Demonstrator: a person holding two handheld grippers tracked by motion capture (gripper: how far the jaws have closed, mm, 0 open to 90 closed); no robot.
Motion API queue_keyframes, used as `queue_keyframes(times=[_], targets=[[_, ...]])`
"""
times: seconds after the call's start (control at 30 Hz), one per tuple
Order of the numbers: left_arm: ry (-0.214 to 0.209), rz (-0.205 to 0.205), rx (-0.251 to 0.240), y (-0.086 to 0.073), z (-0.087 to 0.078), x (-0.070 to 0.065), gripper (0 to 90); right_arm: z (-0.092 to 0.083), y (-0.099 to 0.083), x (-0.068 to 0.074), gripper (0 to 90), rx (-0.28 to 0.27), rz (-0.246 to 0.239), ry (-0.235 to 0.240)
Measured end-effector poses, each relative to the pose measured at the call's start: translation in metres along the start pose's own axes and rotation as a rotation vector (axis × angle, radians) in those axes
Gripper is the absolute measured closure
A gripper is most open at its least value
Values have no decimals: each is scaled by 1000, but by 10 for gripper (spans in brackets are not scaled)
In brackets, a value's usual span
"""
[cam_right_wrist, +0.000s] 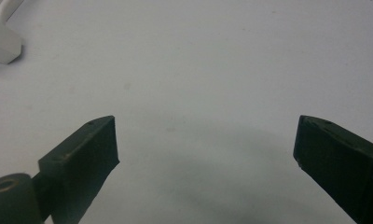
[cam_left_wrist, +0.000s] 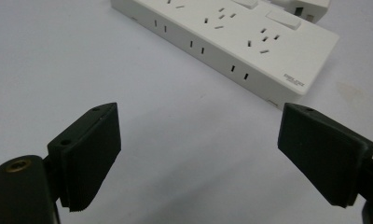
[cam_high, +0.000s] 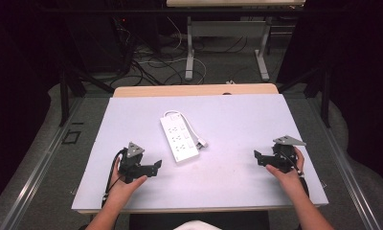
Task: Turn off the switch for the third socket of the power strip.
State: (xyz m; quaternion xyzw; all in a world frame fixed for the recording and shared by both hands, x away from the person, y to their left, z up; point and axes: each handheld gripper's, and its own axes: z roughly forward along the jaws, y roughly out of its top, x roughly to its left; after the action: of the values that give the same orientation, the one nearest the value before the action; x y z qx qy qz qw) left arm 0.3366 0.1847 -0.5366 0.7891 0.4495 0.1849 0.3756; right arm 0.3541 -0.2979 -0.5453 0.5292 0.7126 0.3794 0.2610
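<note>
Power strip (cam_high: 179, 139) lies on counter (cam_high: 237, 177), a bit left of centre, set diagonally w/ its near end toward the person. Its cable (cam_high: 192, 130) runs along the strip's right side, plug beside it. Left tool (cam_high: 152, 168) sits on counter near the front edge, just left of and in front of the strip. Right tool (cam_high: 258, 158) is well apart, at counter's right side.

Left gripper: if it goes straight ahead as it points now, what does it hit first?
Likely the white power strip, at its near long side. The left gripper is open, with bare table between. Depth is hard to judge.
</note>
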Motion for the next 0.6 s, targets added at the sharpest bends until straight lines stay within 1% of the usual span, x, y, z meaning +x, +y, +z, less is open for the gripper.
queue_keyframes(times=[0.03,0.07,0.13,0.17,0.2,0.23,0.27,0.3,0.33,0.4,0.53,0.6], targets=[[-4,1,-3,0,0,-2,134,0,0,0,60,2,-7,0],[-13,4,-4,1,1,-5,138,0,0,1,60,2,-2,-1],[-22,10,-6,1,3,-8,141,0,0,1,62,4,-3,-2],[-31,18,4,2,3,-10,146,0,0,2,64,1,-3,3],[-32,23,4,2,4,-12,149,0,0,2,64,-6,0,-3],[-32,23,4,2,4,-12,153,0,0,2,65,2,-1,6],[-38,40,11,3,5,-15,155,0,0,2,66,0,-7,6],[-38,40,11,3,5,-15,156,0,0,2,66,0,-10,5],[-43,41,10,3,7,-19,157,0,0,2,66,1,-5,7],[-48,56,15,4,8,-21,161,0,-1,2,67,1,-11,8],[-60,60,21,6,10,-26,170,0,-1,3,67,2,-14,9],[-57,63,25,7,11,-26,177,0,-1,4,67,4,-17,10]])
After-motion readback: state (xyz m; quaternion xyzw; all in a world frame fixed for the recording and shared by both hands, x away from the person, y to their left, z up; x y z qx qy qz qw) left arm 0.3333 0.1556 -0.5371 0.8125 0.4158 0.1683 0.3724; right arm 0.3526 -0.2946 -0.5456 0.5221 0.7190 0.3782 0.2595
